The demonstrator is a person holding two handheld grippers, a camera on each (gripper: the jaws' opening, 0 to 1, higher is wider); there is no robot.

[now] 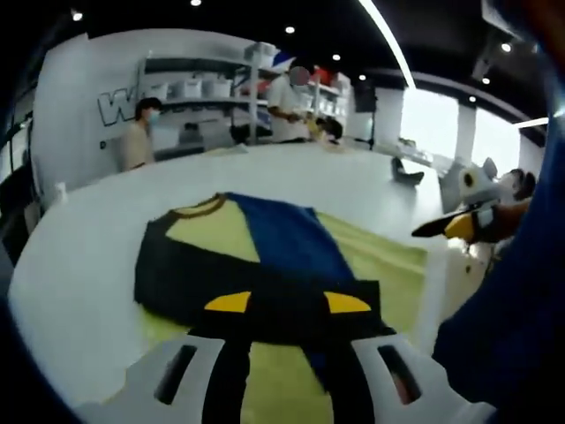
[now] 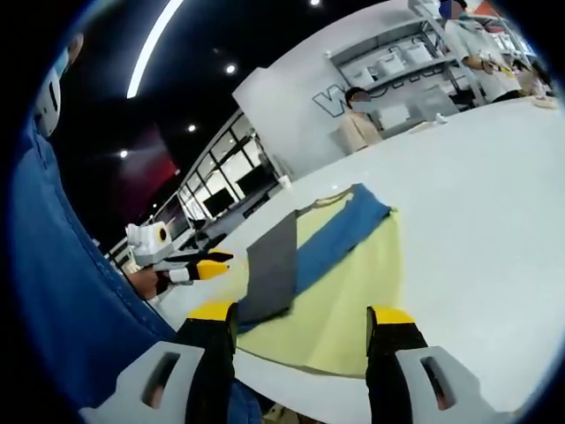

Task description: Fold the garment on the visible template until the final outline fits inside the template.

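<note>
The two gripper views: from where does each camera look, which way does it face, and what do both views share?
Left gripper view: rides on the left gripper, looks across the garment toward shelves; the right gripper and a blue sleeve enter from the right.
Right gripper view: rides on the right gripper, faces along the garment; the left gripper and blue sleeve enter from the left.
Shared: the garment, the white table, both grippers.

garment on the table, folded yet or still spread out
Partly folded. The garment lies on the white table with its dark side turned in over the yellow and blue front, whose other side lies flat. Both grippers are open, off the cloth.
</note>
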